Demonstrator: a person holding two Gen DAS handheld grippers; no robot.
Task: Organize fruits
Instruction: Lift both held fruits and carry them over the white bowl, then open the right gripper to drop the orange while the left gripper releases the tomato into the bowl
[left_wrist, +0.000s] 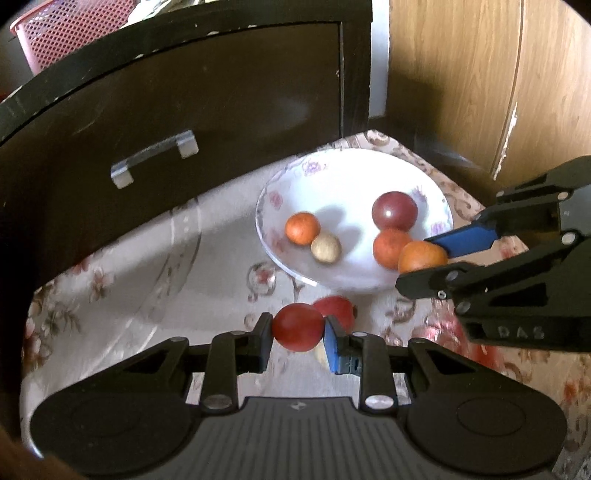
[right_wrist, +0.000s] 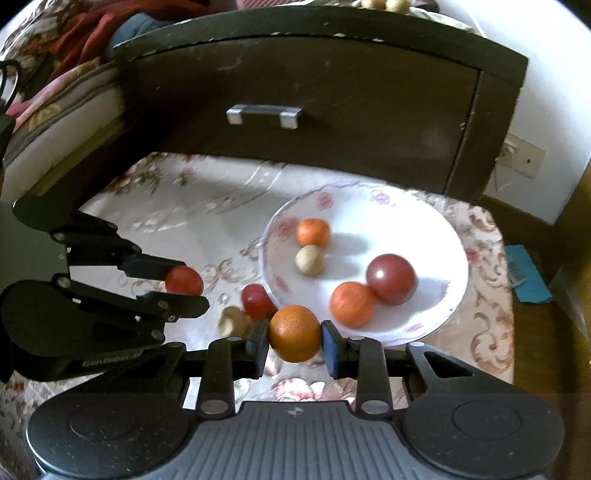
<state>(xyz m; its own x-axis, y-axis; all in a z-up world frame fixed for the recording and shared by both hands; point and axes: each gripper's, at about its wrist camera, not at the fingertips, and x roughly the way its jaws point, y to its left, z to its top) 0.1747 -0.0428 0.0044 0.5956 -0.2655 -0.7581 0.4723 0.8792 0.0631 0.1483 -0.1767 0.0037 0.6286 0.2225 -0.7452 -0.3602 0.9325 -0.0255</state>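
A plate (right_wrist: 436, 236) is set on a cloth-covered table (right_wrist: 192, 206), in front of a cabinet (right_wrist: 332, 110) whose drawer handle (right_wrist: 264, 114) is seen behind and above it. Four fruits are held in the plate: two toward its far left side, touching each other, and two toward its near right, also touching. Just off the plate's near left rim, two more fruits (right_wrist: 256, 301) are found on the cloth, close together. Further left, a fruit (right_wrist: 183, 280) is held between the fingers of the left gripper (right_wrist: 177, 286). Nearest the camera, before the plate's near rim, another fruit (right_wrist: 294, 333) is held by the right gripper (right_wrist: 294, 345).
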